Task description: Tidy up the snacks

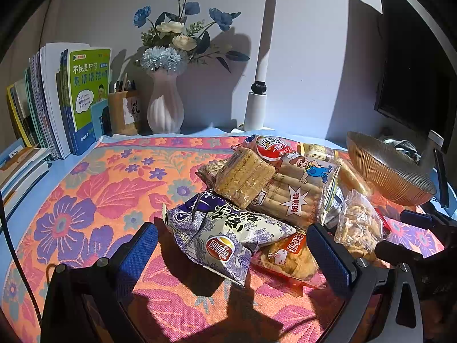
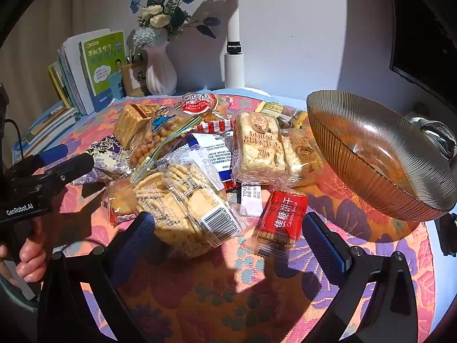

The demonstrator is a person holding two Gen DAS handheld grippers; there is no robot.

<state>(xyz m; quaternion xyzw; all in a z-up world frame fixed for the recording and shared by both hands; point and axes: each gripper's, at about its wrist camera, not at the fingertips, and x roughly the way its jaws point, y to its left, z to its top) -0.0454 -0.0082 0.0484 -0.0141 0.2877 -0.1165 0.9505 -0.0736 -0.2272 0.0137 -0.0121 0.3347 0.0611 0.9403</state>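
Note:
A heap of snack packets lies on the flowered cloth [image 1: 94,188]. My left gripper [image 1: 231,228] is open, its blue pads standing either side of a purple-and-white chip bag [image 1: 228,237], apart from it. An orange shrimp-cracker packet [image 1: 288,257] lies beside the bag. My right gripper [image 2: 228,217] is open over the near edge of the heap, with a clear bag of biscuits [image 2: 182,200] and a red caramel biscuit pack [image 2: 282,217] between its fingers, neither gripped. A ribbed amber glass bowl [image 2: 371,148] sits tilted at the right.
Along the back wall stand books [image 1: 71,103], a pen holder [image 1: 122,111], a white vase of flowers [image 1: 165,103] and a lamp post [image 1: 257,100]. A dark monitor [image 1: 414,71] is at the right. A hand [image 2: 28,257] holds the left gripper [image 2: 68,160].

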